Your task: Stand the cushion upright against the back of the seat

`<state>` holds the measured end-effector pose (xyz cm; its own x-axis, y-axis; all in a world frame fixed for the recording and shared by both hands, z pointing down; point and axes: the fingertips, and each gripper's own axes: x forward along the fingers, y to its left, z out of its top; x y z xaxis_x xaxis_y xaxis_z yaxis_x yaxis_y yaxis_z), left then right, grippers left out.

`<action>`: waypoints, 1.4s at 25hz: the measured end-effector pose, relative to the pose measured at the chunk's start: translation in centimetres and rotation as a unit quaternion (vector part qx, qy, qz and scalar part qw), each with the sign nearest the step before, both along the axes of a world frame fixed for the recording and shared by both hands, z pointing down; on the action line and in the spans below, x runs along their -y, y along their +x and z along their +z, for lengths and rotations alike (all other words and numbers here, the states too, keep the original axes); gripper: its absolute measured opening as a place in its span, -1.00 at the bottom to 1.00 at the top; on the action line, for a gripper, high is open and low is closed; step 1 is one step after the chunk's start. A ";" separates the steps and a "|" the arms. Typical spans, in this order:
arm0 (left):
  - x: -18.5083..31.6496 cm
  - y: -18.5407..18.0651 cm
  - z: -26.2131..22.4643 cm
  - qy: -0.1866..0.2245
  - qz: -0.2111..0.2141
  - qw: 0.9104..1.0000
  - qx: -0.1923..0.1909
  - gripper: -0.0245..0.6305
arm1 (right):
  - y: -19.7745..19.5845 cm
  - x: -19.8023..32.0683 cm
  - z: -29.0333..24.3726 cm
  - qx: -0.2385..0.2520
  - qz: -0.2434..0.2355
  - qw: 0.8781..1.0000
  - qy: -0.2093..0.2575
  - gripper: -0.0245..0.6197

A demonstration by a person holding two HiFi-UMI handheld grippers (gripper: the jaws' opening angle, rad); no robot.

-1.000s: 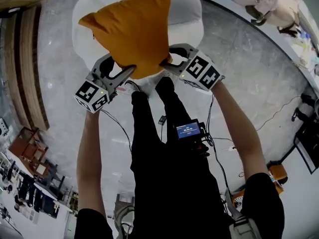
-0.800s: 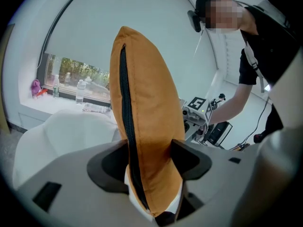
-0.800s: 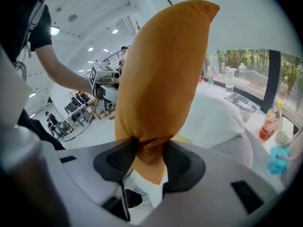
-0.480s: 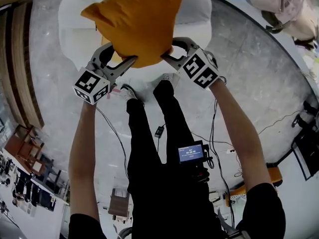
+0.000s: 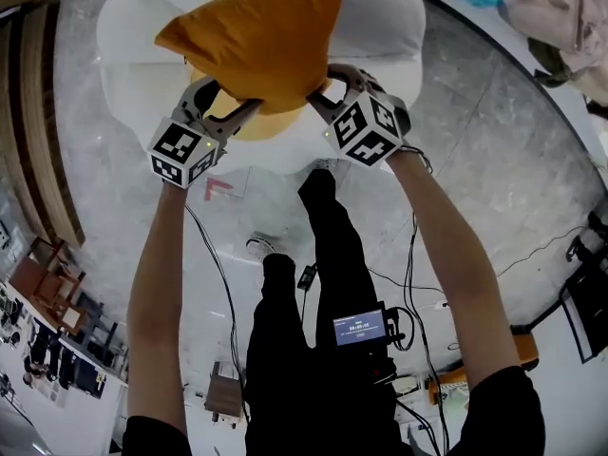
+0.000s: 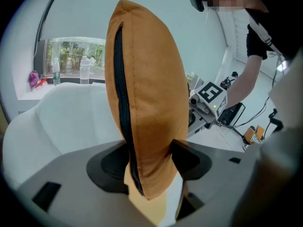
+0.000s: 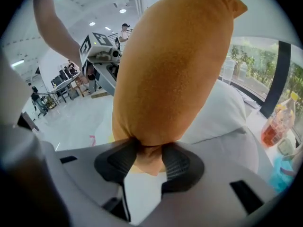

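The left gripper (image 6: 149,161) has its jaws clamped on the lower edge of the orange cushion (image 6: 147,89), one pad on each face, with the black zip running up the side near the left pad. The right gripper (image 7: 149,157) pinches a bunched bottom corner of the same cushion (image 7: 175,65) between its ribbed pads, and its jaws are closing tighter on the fabric. In the head view the left gripper (image 5: 233,112) and right gripper (image 5: 318,103) sit side by side in the upper middle of the frame, each on a lower corner of the cushion (image 5: 256,41), which spreads away from them toward the top edge, held in the air over the white seat (image 5: 380,27). A paler yellow shape (image 5: 249,129) shows on the seat just below the cushion; what it is cannot be told. The seat's rounded white back (image 6: 61,122) fills the lower left of the left gripper view, with bottles (image 6: 84,69) on a windowsill behind. Bare arms run down to the lower frame, over black trousers (image 5: 332,255) and grey floor (image 5: 494,160)
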<state>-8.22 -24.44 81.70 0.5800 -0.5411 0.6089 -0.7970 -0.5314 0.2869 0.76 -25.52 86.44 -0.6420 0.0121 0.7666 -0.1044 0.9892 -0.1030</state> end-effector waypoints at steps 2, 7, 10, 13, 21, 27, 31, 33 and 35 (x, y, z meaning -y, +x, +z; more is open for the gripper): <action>0.7 -0.5 2.2 -0.005 0.003 1.000 0.018 -0.04 | -0.6 0.6 2.5 -0.005 0.004 1.000 0.003 -0.37; 2.6 -2.0 7.0 -0.010 0.000 0.999 0.054 -0.04 | -2.3 2.6 7.8 -0.023 0.015 1.000 0.011 -0.37; 3.4 -2.8 9.7 -0.017 0.003 0.997 0.076 -0.04 | -3.1 3.7 10.5 -0.044 0.017 0.999 0.021 -0.38; 3.9 -3.0 11.9 -0.040 0.021 0.994 0.099 -0.04 | -3.3 4.2 12.4 -0.074 0.026 0.997 0.026 -0.38; 4.7 -2.0 14.0 -0.095 0.046 0.987 0.117 0.08 | -2.1 3.7 15.1 -0.125 0.056 0.990 -0.029 -0.37; 4.1 -2.4 13.9 -0.122 0.068 0.983 0.123 0.32 | -1.8 4.4 14.3 -0.131 0.049 0.990 -0.020 -0.24; 3.9 -1.4 13.3 -0.126 0.084 0.982 0.110 0.33 | -3.0 4.1 12.9 -0.126 0.028 0.992 -0.017 -0.19; 4.0 -0.6 12.7 -0.124 0.092 0.982 0.110 0.33 | -3.3 4.2 12.4 -0.125 0.026 0.992 -0.016 -0.19; 4.2 0.0 12.1 -0.122 0.093 0.982 0.108 0.33 | -3.2 4.2 11.9 -0.122 0.032 0.992 -0.015 -0.19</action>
<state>-8.21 -28.64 93.81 0.4974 -0.2604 0.8275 -0.7489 -0.6104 0.2581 -2.42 -29.73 98.32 -0.4382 0.0023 0.8989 -0.1918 0.9767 -0.0960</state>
